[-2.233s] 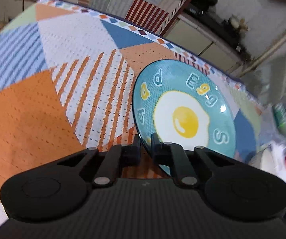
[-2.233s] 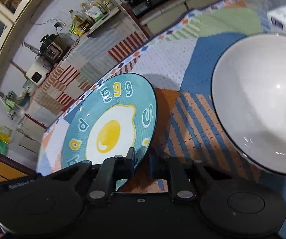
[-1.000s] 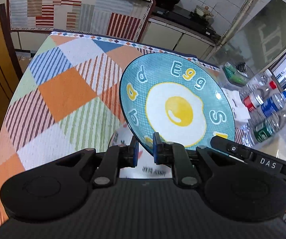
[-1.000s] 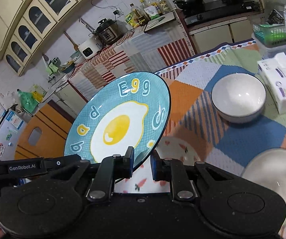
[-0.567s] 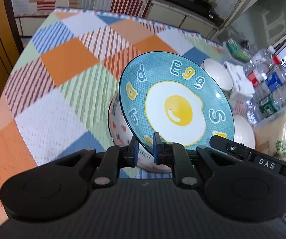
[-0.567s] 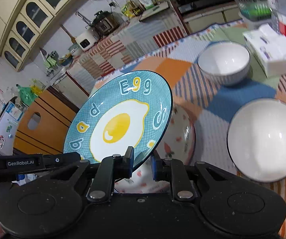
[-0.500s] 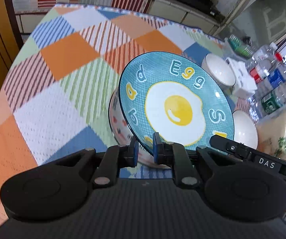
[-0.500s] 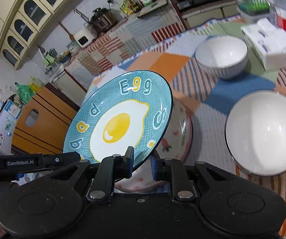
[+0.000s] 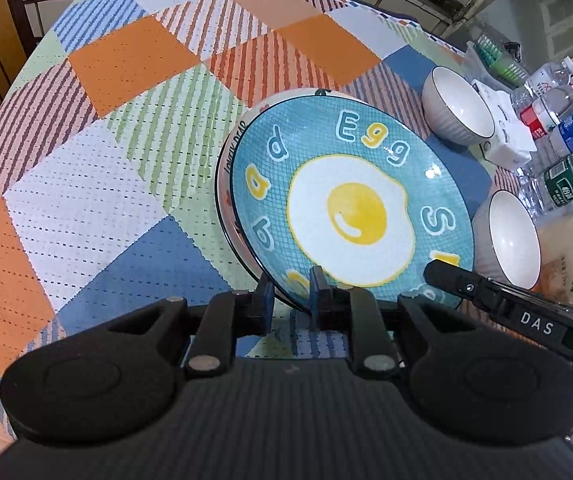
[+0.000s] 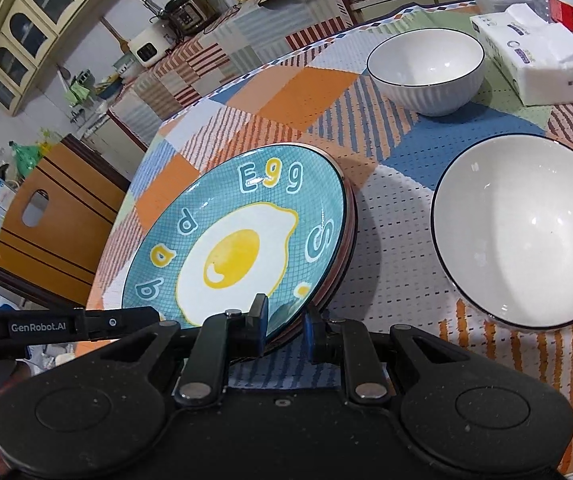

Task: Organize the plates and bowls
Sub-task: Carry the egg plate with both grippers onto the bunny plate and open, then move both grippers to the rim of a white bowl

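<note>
Egg plate (image 9: 350, 208) sits nested on the patterned plate (image 9: 232, 148), near-centre of the checked tablecloth (image 9: 134, 52). Left gripper (image 9: 291, 298) and right gripper (image 10: 284, 326) each straddle the egg plate's near rim; jaws stand slightly parted, so release looks begun, though pad contact is hard to judge from these angles.

Progress, judged: plates stacked; bowls not yet nested. Far bowl (image 10: 426, 72) and near bowl (image 10: 522, 232) stand apart on the right.

Count: two plates, two white bowls, one tissue pack (image 10: 534, 56), several water bottles (image 9: 558, 120), number unclear.
</note>
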A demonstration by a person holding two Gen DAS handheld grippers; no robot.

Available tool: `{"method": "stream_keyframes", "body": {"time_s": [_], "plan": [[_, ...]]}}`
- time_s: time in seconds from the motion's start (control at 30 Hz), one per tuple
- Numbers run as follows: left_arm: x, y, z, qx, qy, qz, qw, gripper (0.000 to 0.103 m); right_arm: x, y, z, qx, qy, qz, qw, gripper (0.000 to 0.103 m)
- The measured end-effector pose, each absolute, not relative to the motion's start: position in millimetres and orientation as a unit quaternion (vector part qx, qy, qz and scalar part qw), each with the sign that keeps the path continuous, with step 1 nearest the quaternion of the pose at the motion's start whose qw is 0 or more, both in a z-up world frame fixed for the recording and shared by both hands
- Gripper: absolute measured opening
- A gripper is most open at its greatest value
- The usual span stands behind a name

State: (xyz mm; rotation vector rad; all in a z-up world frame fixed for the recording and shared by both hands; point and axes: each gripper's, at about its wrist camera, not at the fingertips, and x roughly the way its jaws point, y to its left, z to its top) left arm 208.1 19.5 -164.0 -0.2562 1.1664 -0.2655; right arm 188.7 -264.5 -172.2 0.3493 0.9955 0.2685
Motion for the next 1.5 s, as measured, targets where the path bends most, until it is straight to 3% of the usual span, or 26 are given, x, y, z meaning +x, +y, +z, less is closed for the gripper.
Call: {"method": "stream_keyframes", "body": {"time_s": [0.63, 0.93, 1.23, 1.5], "plan": [[221, 12, -176, -0.113, 0.578, -0.114, 0.800, 0.022, 192, -242, -173, 0.059, 0.474, 0.090, 0.874, 0.028], [195, 10, -143, -0.089, 0.561, -0.126, 0.813, 0.023, 161, -252, -140, 0.043, 0.434, 0.101, 0.894, 0.029], [152, 0, -105, -0.058, 0.547, -0.149, 0.822, 0.025, 101, -257, -96, -0.020, 0.411, 0.126, 0.903, 0.042], [117, -10, -105, -0.035, 0.559, -0.157, 0.813, 0.028, 61, -261, -95, -0.066, 0.420, 0.143, 0.894, 0.055]]}}
